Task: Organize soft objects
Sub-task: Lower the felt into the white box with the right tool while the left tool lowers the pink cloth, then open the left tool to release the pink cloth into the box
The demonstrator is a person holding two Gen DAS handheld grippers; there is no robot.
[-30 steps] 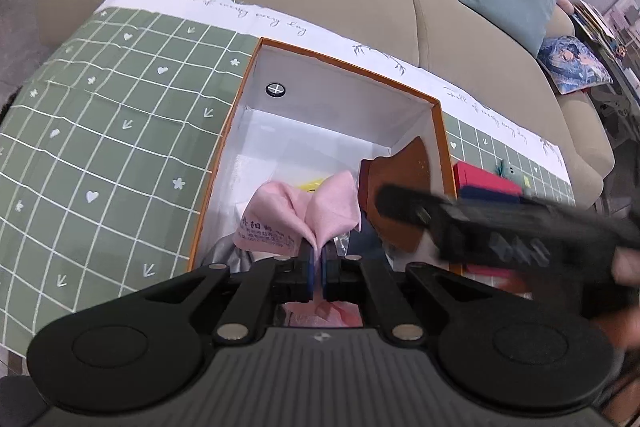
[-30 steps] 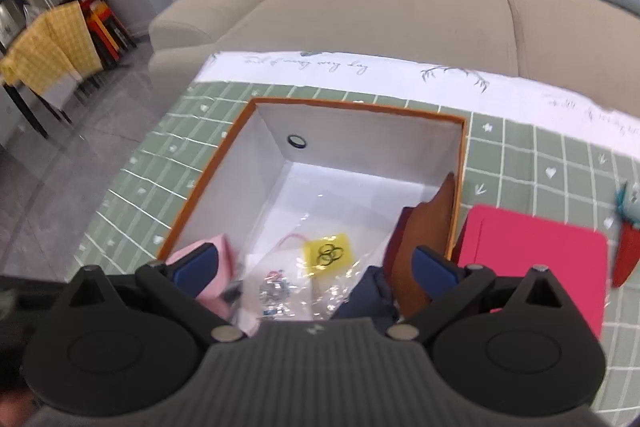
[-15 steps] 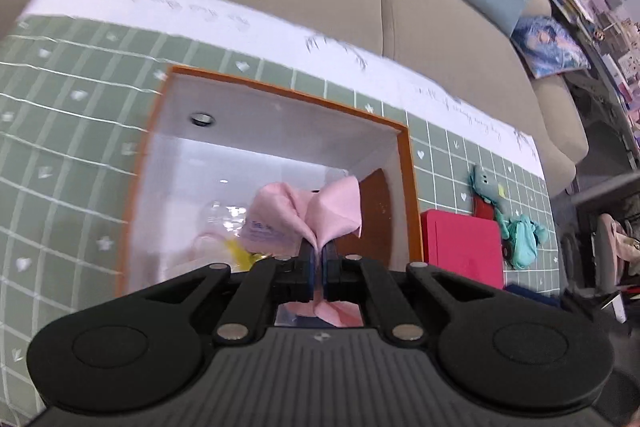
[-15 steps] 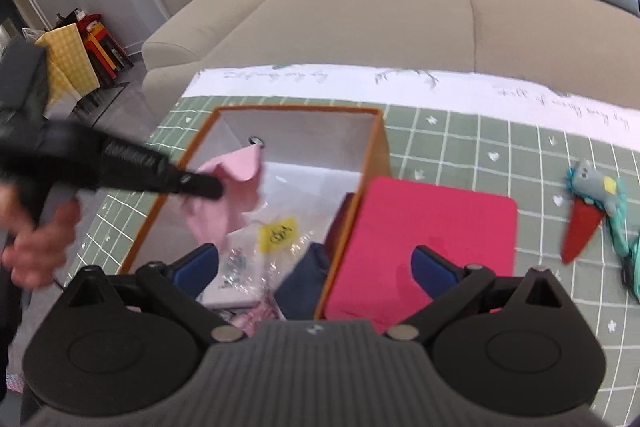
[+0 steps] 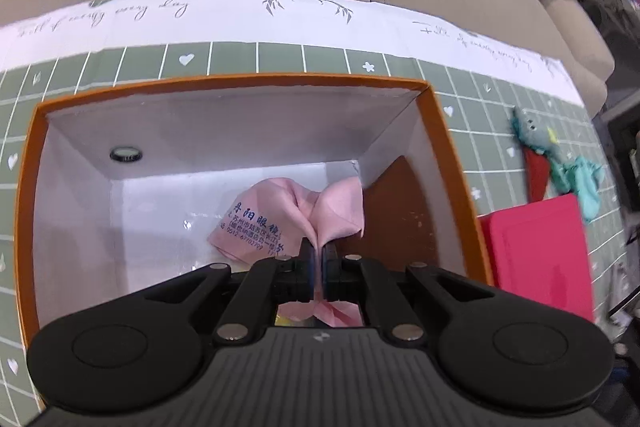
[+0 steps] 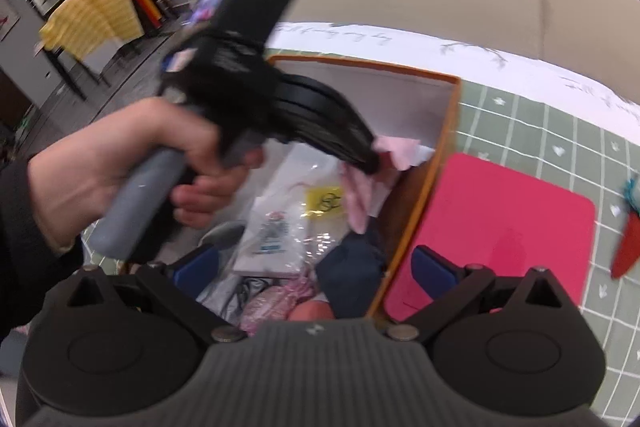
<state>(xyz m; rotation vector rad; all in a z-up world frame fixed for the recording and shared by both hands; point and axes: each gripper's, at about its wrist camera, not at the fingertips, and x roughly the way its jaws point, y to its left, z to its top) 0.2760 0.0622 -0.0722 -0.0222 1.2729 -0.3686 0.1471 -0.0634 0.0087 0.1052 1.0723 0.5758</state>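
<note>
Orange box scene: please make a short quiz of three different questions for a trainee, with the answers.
1. True or false: the left gripper is shut on the pink cloth.
2. Where does the red pad lie: A) inside the orange box, B) on the mat beside the box, C) on the sofa?
3. Fill in: the right gripper is ____ and holds nothing.

Key: 1 true; 2 B; 3 open.

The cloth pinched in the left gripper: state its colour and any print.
The cloth is pale pink with blue printed lettering, clearest in the left wrist view.
</note>
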